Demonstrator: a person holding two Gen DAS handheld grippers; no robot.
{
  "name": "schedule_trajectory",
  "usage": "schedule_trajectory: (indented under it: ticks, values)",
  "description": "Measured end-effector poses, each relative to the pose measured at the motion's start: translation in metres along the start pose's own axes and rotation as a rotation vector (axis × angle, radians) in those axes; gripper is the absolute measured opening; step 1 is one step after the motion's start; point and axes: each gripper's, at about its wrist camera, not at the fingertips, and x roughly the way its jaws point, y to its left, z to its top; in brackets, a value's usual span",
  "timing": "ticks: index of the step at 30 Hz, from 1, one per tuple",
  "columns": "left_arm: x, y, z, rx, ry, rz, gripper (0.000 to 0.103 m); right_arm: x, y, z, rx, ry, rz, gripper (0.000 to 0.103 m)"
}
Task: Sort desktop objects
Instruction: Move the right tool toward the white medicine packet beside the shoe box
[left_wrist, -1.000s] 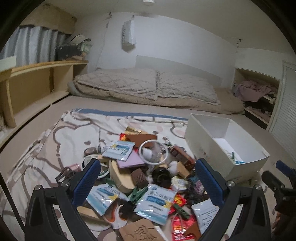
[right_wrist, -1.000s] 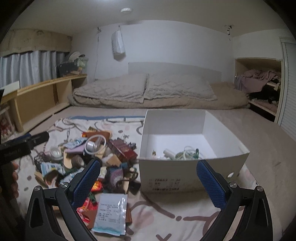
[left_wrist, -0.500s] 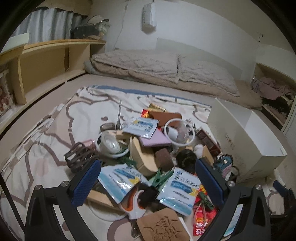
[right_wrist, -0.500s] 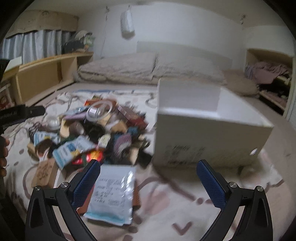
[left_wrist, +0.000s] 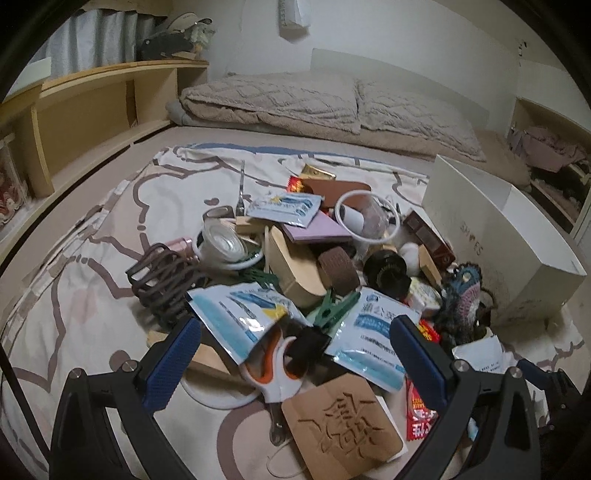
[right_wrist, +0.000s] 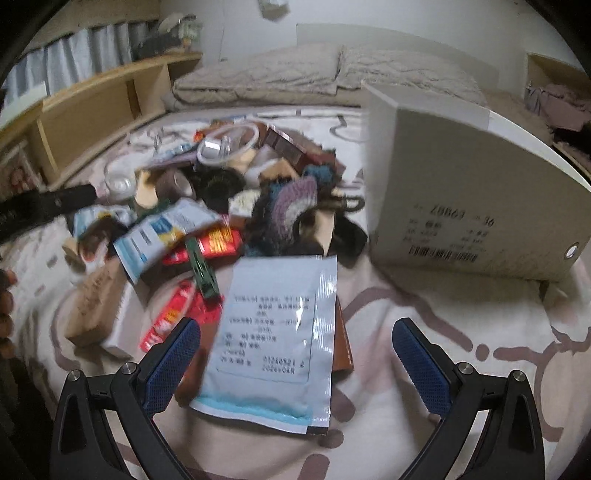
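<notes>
Both tools are at the start of a pick, and nothing is held yet.

Closest to the right gripper (right_wrist: 295, 365) lies a flat white packet (right_wrist: 273, 343) with printed lines on it. It sits on the patterned sheet (right_wrist: 461, 387), right between the two blue fingers, which stand wide apart. Under its right edge a brown flat thing pokes out a little. I think this packet is the one to grab next. It is thin and lies flat, so the fingers must go low and close on an edge, or it may slip.

The left gripper (left_wrist: 295, 362) is wide apart too, and empty. Just in front of it are the scissors (left_wrist: 275, 373) with orange and white handles and a wooden tile (left_wrist: 341, 428) with a carved sign. Two blue and white packets lie over them.

A bit farther is the big pile (right_wrist: 236, 192): a green peg (left_wrist: 334, 306), tape rolls, a white ring (left_wrist: 365, 221), a brown wire basket (left_wrist: 162, 280) and a knitted piece (right_wrist: 291, 206).

Next to the pile, on the right, stands the white box (right_wrist: 461, 192). I guess sorted things go in there. Its inside is hidden from here.

Far back are pillows and wooden shelves.
</notes>
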Motion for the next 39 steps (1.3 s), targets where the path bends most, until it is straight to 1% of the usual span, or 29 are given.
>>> schedule_trajectory:
  ticks: [1,3,6,11,17,21,24,26,31,39]
  values:
    - [0.0,-0.001,-0.001,0.002,0.004,-0.007,0.103,0.003,0.001,-0.003,-0.015,0.019,-0.02,0.103]
    - [0.001,-0.002,-0.004,0.012,0.015,-0.024,0.103,0.005,-0.001,-0.005,-0.006,0.025,-0.024,0.103]
    - [0.003,-0.003,-0.008,0.021,0.032,-0.029,0.103,0.004,-0.013,-0.006,0.045,0.035,-0.044,0.103]
    - [0.008,-0.002,-0.017,0.016,0.077,-0.036,0.103,0.0,-0.041,-0.009,0.126,0.042,-0.101,0.103]
    - [0.011,-0.008,-0.025,0.041,0.106,-0.034,0.103,-0.005,-0.069,-0.012,0.197,0.054,-0.148,0.103]
    - [0.014,-0.013,-0.031,0.065,0.13,-0.036,0.103,-0.009,-0.08,-0.014,0.214,0.059,-0.177,0.103]
    - [0.016,-0.016,-0.036,0.089,0.152,-0.016,0.103,-0.013,-0.089,-0.016,0.239,0.064,-0.201,0.103]
    - [0.018,-0.018,-0.039,0.104,0.162,-0.002,0.103,-0.014,-0.094,-0.016,0.253,0.067,-0.208,0.103]
    - [0.018,-0.015,-0.041,0.096,0.167,-0.004,0.103,-0.019,-0.103,-0.015,0.275,0.069,-0.224,0.103]
    - [0.016,-0.01,-0.045,0.082,0.178,-0.01,0.103,-0.03,-0.118,-0.014,0.323,0.069,-0.213,0.103]
